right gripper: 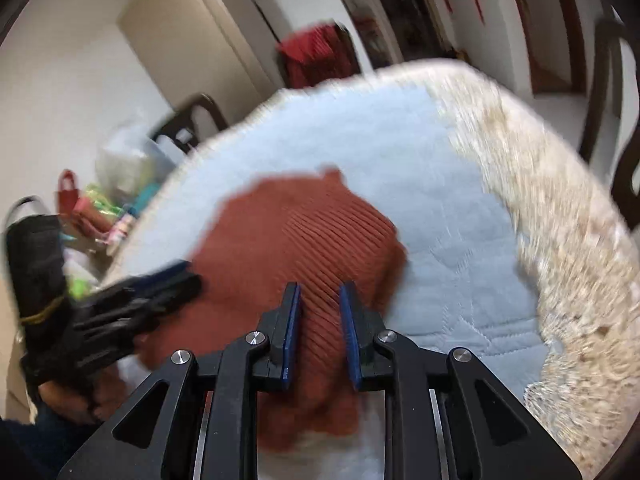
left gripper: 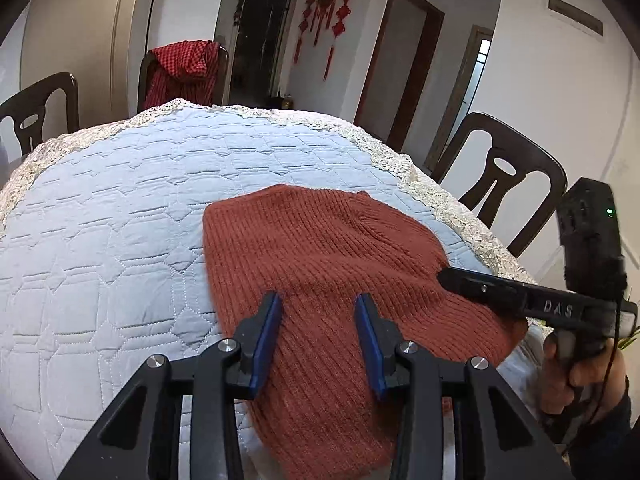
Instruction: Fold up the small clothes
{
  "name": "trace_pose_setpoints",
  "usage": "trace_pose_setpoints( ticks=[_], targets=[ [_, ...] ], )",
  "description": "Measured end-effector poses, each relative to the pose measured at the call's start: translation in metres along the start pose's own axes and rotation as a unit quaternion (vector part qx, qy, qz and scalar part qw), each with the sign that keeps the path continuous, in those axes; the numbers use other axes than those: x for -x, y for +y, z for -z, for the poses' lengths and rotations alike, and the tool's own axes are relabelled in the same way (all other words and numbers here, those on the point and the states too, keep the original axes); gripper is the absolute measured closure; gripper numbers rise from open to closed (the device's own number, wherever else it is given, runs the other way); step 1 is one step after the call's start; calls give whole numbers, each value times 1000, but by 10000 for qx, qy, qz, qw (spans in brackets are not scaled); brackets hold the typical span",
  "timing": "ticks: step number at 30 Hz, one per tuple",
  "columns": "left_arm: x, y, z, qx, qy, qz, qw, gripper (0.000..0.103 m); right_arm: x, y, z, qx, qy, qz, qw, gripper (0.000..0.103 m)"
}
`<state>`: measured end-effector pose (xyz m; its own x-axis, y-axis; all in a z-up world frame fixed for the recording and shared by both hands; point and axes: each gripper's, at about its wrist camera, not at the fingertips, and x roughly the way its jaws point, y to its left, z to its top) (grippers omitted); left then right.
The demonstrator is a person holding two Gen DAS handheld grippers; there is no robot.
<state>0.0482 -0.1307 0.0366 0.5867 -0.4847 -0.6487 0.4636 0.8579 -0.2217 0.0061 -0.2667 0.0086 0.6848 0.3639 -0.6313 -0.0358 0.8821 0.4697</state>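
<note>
Both grippers, left and right, jaws apart above rust knit garment; risk: pinching one layer only, dragging it askew.

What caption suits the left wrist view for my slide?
Open left gripper poised over a rust knit hat on a quilted table.

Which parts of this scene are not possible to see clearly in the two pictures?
- Near hem of the rust knit garment: left wrist view, hidden behind the left gripper and cut off by the bottom edge.
- Right gripper jaws: left wrist view, seen side-on, opening unreadable.
- Clutter beside the table: right wrist view, motion blur; items unidentifiable.
- Quilted tablecloth lace edge: right wrist view, blurred.
</note>
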Motion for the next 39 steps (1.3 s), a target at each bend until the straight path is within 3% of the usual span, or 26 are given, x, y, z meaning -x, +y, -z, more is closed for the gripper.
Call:
trace_pose_setpoints(
  ticks=[7,11,13,16,24,26,32,35,39],
  targets=[
    [3,0,-15,37,-51,4,10000,62,9,12,-14,91,-80,32,9999,82],
    [-14,6,-22,102,86,-240,9996,62,-1,8,-31,59,-143,170,9997,81],
    [-25,11,-15,151,227,-393,9989,59,-18,2,-31,-25,73,365,9993,81],
    [-22,15,-12,240,151,-321,9991,58,-24,-10,-27,-193,54,188,9996,82],
    [-14,14,-16,191,150,-336,9991,58,-16,-9,-28,-195,46,208,9996,83],
    [2,12,-15,167,18,-323,9993,58,-1,1,-26,38,-100,371,9993,83],
    [39,1,2,126,-113,-39,9998,60,50,32,-1,582,-334,42,9977,83],
    [48,-5,14,133,-62,113,9998,61,61,39,16,768,-252,-7,9967,86],
    [35,-8,27,57,124,6,9999,63,49,33,33,811,74,201,9965,87]
  ],
)
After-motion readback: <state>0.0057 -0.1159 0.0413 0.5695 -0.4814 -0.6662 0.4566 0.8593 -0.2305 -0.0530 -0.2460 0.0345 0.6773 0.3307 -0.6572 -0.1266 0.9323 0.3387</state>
